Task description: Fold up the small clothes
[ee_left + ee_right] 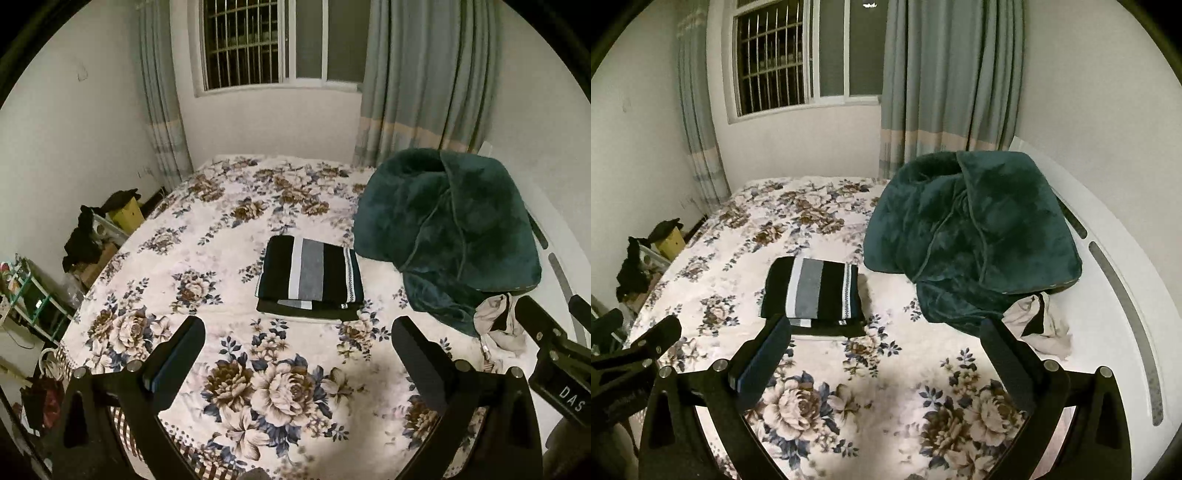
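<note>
1. Both claws held over the near end of the bed [192, 236], side by side: left gripper [297, 354] with jaws spread wide and nothing between them; right gripper [882, 352] likewise spread wide and empty
2. Folded striped garment [310, 277] lying flat mid-bed on a darker folded piece, square and tidy; judged already done
3. Crumpled beige garment [1039, 328] at the right, tucked against the near edge of the teal blanket [971, 236] and partly under its hem; judged the next piece to fold
4. Risk: pinching blanket pile along with the beige cloth, caused by the two touching where the hem overlaps; would drag the heavy blanket toward the folded stack
5. Risk: grabbing a bunched wad rather than a single edge, since no hem or corner of the beige piece can be made out; would give a lumpy, uneven fold
6. Risk: sweeping a jaw across the striped stack on the way over and skewing it; stack lies just beyond the right claw's left jaw in the right wrist view
7. Risk: knocking one claw against the other, as they sit close; each shows at the edge of the other's view
8. Relative to claws: beige garment just beyond and right of the right claw's right jaw, near but not touching; farther right of the left claw, past its right jaw; striped stack ahead of both, apart from them
</note>
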`<state>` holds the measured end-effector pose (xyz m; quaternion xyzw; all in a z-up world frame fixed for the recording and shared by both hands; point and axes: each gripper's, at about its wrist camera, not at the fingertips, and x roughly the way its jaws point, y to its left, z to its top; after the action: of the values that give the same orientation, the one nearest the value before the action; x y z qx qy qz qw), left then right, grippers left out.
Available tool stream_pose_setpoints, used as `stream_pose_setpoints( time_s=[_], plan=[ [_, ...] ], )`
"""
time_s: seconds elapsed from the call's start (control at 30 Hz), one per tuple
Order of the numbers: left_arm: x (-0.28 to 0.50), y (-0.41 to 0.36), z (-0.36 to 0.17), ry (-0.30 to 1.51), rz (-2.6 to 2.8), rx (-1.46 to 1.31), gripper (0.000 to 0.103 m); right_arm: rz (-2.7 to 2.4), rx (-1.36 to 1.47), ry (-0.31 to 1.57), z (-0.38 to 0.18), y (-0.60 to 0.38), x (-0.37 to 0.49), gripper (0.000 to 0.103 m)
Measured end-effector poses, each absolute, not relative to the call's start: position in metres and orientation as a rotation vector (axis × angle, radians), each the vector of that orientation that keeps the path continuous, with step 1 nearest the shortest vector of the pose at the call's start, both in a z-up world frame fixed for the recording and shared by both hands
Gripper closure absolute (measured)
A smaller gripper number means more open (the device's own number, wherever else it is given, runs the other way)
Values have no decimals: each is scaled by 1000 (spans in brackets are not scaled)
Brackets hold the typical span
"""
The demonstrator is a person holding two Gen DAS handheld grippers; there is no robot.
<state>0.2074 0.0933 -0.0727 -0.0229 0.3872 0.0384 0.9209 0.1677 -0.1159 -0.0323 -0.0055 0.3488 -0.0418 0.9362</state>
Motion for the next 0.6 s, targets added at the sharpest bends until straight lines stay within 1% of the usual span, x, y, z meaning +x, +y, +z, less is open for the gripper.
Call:
stream_pose_setpoints(
  time_s=[0.23, 0.6],
  plan=[
    [177, 95, -56, 759, 86, -55, 0, -72, -6, 666, -4, -121, 124, 0],
    [157, 94, -44, 718, 106, -60, 0, -45, -11, 639, 12, -125, 105, 0]
  ],
)
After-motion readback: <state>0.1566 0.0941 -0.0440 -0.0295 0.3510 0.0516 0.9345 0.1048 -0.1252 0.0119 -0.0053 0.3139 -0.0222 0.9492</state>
